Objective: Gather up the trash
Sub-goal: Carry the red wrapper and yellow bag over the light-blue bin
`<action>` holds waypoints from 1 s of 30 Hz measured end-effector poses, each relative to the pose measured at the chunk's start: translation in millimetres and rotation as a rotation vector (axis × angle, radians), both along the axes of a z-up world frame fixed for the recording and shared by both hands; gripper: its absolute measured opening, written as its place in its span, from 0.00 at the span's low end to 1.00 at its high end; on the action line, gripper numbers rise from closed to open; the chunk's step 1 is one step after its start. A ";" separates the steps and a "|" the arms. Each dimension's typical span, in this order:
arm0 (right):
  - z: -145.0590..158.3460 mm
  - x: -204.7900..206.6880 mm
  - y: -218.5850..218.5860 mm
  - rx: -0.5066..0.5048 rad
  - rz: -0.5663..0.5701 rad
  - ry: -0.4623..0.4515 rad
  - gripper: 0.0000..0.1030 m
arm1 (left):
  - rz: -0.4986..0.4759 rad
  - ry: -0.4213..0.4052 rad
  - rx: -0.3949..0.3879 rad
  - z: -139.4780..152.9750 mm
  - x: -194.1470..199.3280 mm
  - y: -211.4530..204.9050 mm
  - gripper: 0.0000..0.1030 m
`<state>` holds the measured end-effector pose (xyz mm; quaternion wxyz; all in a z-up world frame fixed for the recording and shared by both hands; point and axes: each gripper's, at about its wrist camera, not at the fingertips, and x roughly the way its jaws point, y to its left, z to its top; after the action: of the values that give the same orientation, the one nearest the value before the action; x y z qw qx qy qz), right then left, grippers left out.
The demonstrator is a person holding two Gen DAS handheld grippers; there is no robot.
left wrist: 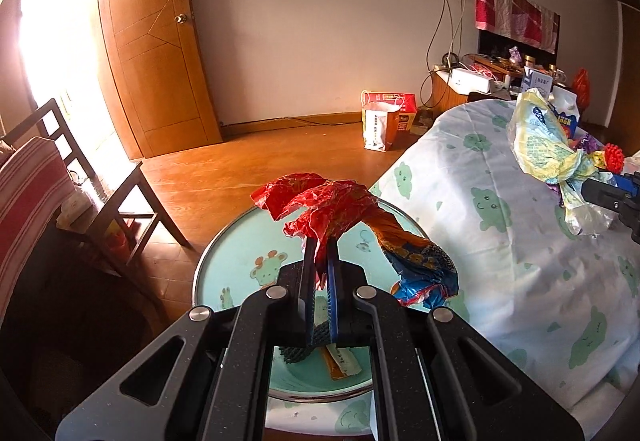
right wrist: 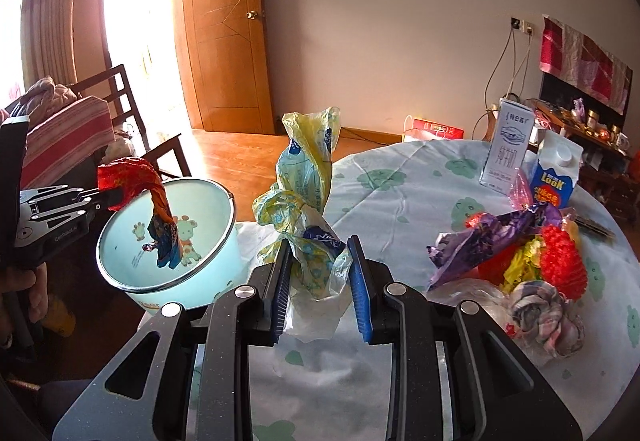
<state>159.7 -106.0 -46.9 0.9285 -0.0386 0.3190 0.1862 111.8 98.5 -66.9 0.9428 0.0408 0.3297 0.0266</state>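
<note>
Left wrist view: the left gripper has its jaws pinching a red wrapper that hangs over the pale green bin. The right gripper has its jaws pinching a yellow bag above the worktop, beside the bin. More trash is heaped near two cartons.

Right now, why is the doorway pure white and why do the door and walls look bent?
Left wrist view: daylight overexposes the doorway, so detail there is lost; the fisheye lens bows the wooden door. Right wrist view: same glare at the doorway, dark corners, straight edges curved; the yellow bag stays sharp.
</note>
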 end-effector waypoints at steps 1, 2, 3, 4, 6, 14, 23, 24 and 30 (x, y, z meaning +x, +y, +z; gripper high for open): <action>-1.1 1.6 3.3 -0.002 0.007 0.002 0.28 | 0.008 0.001 0.000 -0.1 0.5 3.4 0.04; -2.1 4.1 7.4 -0.005 0.015 0.005 0.28 | 0.017 0.001 0.000 -0.2 0.9 6.6 0.04; -3.0 6.2 11.4 -0.008 0.022 0.008 0.28 | 0.024 0.001 0.001 -0.4 1.1 10.0 0.04; -3.6 8.7 15.8 -0.009 0.030 0.010 0.28 | 0.032 0.001 0.002 -0.6 1.2 13.4 0.04; -4.4 13.1 22.4 -0.012 0.045 0.013 0.28 | 0.047 0.003 0.002 -0.9 1.6 18.9 0.04; -7.7 24.6 49.0 -0.032 0.097 0.020 0.28 | 0.090 0.015 0.013 -4.6 1.1 38.3 0.04; -10.8 34.6 73.3 -0.049 0.146 0.027 0.28 | 0.133 0.021 0.029 -6.0 -1.9 55.8 0.04; -11.2 36.2 75.4 -0.049 0.150 0.029 0.28 | 0.137 0.023 0.033 -6.4 -2.2 57.2 0.04; -16.0 43.4 87.3 -0.057 0.182 0.038 0.28 | 0.161 0.036 0.041 -10.4 -2.3 66.4 0.04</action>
<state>203.1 -18.6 -62.9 0.9000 -0.0905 0.3369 0.2612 109.6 164.9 -77.3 0.9304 0.0340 0.3484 0.1083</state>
